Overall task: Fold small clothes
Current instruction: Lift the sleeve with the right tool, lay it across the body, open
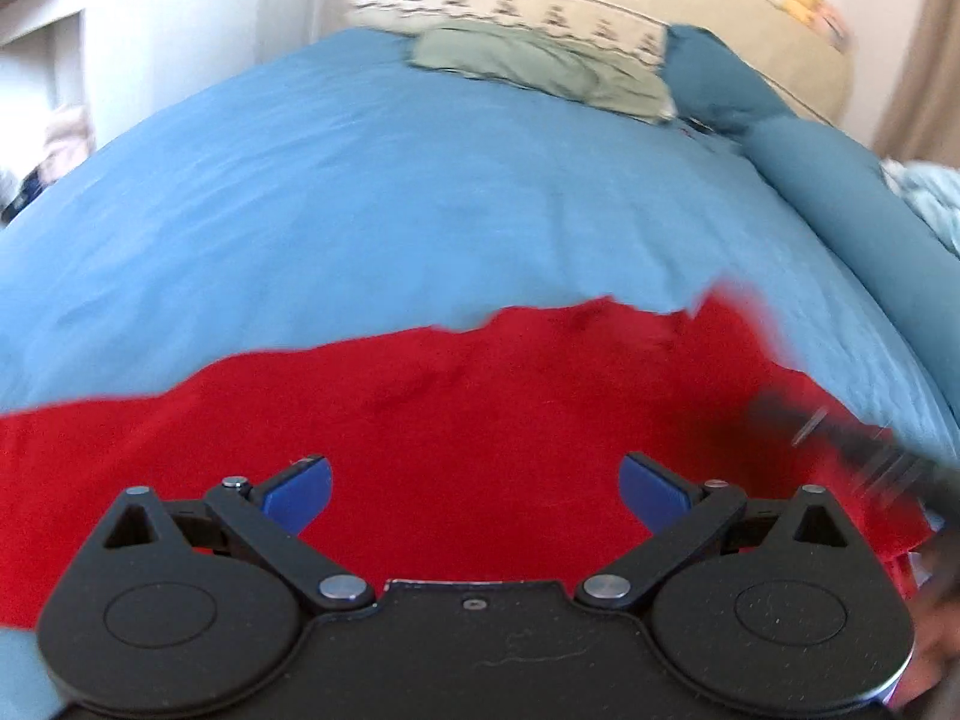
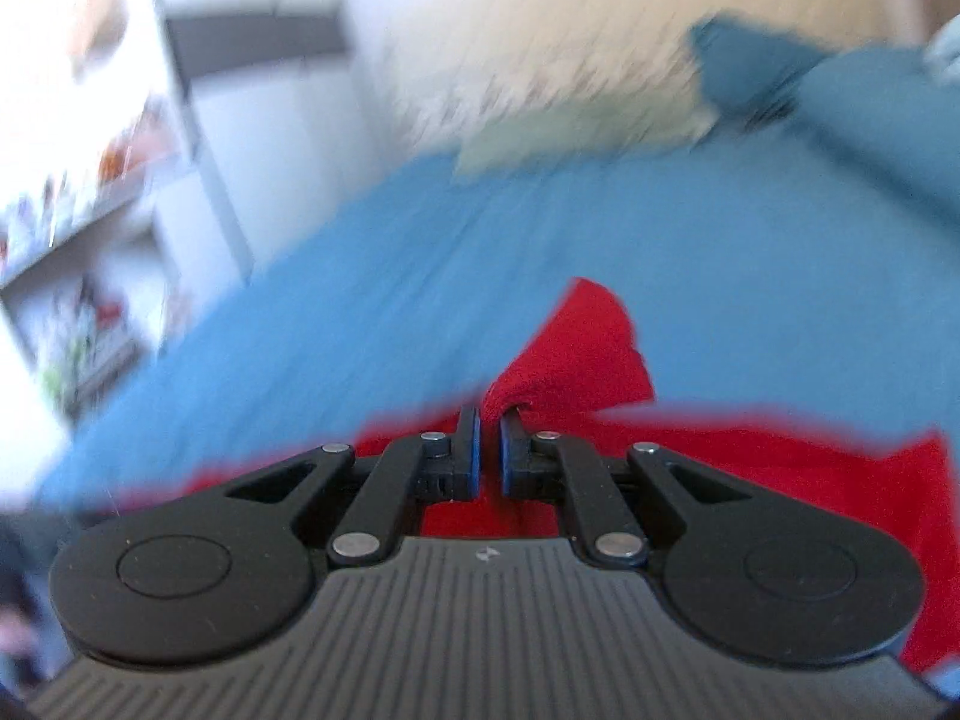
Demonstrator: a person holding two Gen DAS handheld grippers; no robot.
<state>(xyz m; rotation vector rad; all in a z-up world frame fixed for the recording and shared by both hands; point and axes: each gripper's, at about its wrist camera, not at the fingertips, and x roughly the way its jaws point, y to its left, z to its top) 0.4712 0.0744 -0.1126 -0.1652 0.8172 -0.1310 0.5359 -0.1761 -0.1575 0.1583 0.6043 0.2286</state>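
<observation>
A red garment point(image 1: 456, 396) lies spread on the blue bed sheet point(image 1: 360, 180). My left gripper point(image 1: 474, 480) is open just above the red cloth, holding nothing. In the right wrist view my right gripper point(image 2: 489, 420) is shut on a fold of the red garment point(image 2: 576, 348), and the pinched cloth stands up ahead of the fingertips. The right wrist view is blurred. The right gripper shows as a dark blur at the right edge of the left wrist view point(image 1: 852, 444).
A folded grey-green garment point(image 1: 540, 66) lies at the far end of the bed by a beige patterned pillow point(image 1: 600, 6). A dark blue pillow point(image 1: 840, 192) runs along the right side. White shelves point(image 2: 90, 180) stand left of the bed.
</observation>
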